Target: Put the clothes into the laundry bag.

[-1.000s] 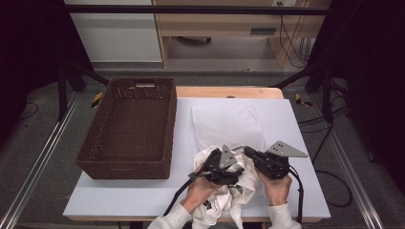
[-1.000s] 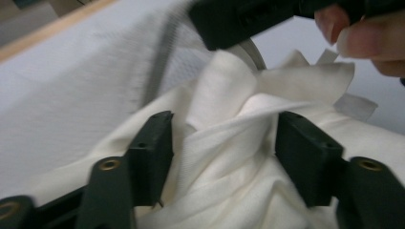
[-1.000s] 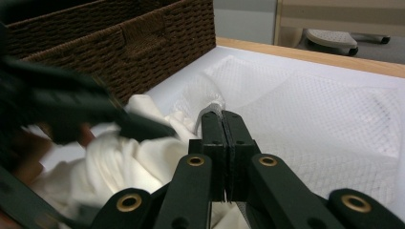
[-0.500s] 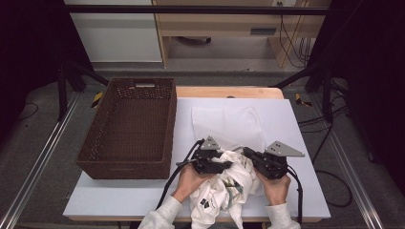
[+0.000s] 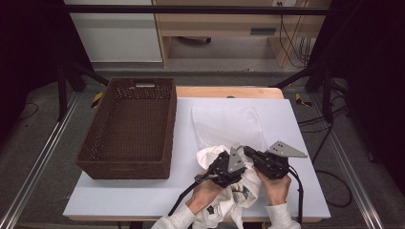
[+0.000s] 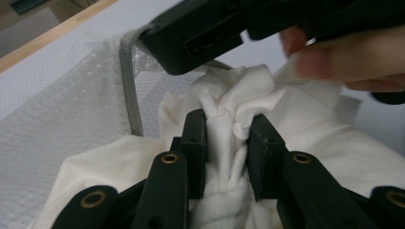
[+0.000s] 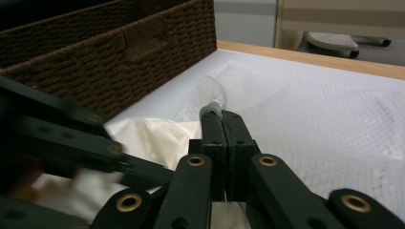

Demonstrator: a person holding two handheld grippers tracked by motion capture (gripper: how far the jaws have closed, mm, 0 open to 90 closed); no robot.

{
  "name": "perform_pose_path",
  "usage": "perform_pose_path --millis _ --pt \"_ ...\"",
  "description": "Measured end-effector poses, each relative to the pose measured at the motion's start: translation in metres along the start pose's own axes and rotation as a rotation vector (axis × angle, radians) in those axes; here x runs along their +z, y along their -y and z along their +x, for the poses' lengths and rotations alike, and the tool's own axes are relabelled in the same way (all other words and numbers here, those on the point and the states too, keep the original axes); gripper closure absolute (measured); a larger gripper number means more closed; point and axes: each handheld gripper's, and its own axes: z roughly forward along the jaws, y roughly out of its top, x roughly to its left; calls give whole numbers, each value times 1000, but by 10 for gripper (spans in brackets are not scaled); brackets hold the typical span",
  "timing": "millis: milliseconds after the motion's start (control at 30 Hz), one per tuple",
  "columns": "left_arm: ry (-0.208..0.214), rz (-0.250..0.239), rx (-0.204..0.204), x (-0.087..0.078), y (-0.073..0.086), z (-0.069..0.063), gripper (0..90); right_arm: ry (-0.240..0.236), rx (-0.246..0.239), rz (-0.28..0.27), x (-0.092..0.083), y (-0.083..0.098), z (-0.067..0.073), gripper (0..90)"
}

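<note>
Spanning the high view, a white counter point(image 5: 143, 195) carries a woven brown basket point(image 5: 129, 129) and flat mesh bag point(image 5: 228, 125). Left gripper point(image 6: 224, 143) fingers have been closing, pinching bunched soft white cloth point(image 6: 229, 102). Right gripper point(image 7: 223, 125) fingers (fully together) nip the bag's sheer edge.

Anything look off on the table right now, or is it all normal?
Nothing damaged or spilled. The white garment lies crumpled at the table's near edge, partly hanging over it. The left hand-held gripper has just closed on a bunched fold; the right hand-held gripper pinches the mesh laundry bag's edge. The wicker basket sits square.
</note>
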Motion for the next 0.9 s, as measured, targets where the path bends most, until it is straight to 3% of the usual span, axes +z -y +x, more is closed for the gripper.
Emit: perform_pose_path --millis 33,67,100,133,167,267,300,400,433,467,500,567,667,733,767,800,900 --pt "-31 26 6 7 1 2 707 -11 5 -8 -1 -1 0 895" --pt "-31 26 6 7 1 2 707 -11 5 -8 -1 -1 0 895" --pt "-45 55 -30 17 4 13 708 -26 4 -21 -3 -2 1 895" --pt "-45 55 -30 17 4 13 708 -26 4 -21 -3 -2 1 895" --pt "-25 32 -110 21 7 24 708 -31 -7 -18 -4 -4 4 895" --pt "-20 14 -116 19 9 26 683 -27 -11 -5 -2 -2 4 895" --pt "-40 -19 -78 12 11 23 653 -24 -13 -2 -1 -2 3 894" --pt "-51 -60 -64 1 13 22 447 -4 -18 6 -2 -1 2 894" --pt "-59 -75 -63 -5 13 22 447 2 -13 4 -4 -1 1 894" --pt "-56 -85 -69 -12 14 23 328 4 -2 4 -6 0 -2 893" --pt "-30 -98 -90 -27 19 29 293 5 -5 2 -6 0 -3 893" --pt "-22 -96 -99 -31 21 31 246 5 -2 4 -6 1 -3 893" --pt "-2 -45 -147 -39 38 45 209 4 -3 14 -5 1 -2 892" --pt "42 -55 -206 -32 58 53 206 0 -8 28 -2 2 -1 892" --pt "42 -55 -206 -32 58 53 216 2 -7 33 0 3 -1 892" --pt "84 -52 -234 -22 65 54 248 1 -12 37 1 3 -1 892" --pt "122 -45 -227 -14 67 52 466 3 -15 43 3 4 -1 892"
